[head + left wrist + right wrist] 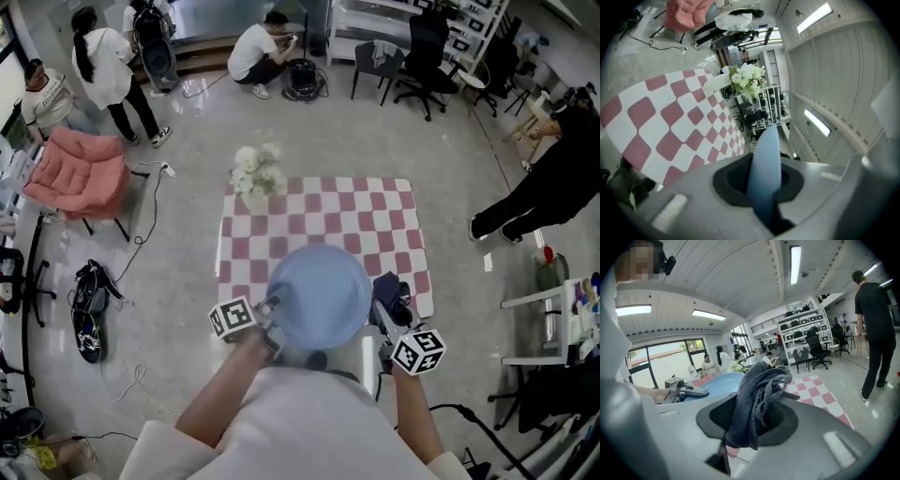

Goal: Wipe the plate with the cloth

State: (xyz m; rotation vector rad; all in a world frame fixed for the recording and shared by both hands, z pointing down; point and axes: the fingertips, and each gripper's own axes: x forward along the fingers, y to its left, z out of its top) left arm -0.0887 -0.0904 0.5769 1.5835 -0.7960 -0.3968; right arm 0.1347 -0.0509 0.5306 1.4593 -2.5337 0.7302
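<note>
left gripper [765,199]: jaws clamped on plate [319,292] left rim | right gripper [754,423]: jaws clamped on cloth [757,394] | cloth just beside plate's right rim, possibly touching

Head view: high overhead, steeply down on checkered table [375,216]; left gripper [272,307], right gripper [382,314] near bottom. Left gripper view: close along jaws, plate [765,173] edge-on, facing across table toward flowers [747,79]. Right gripper view: close behind cloth [757,399], roughly level, facing room. All three share plate, table.
</note>
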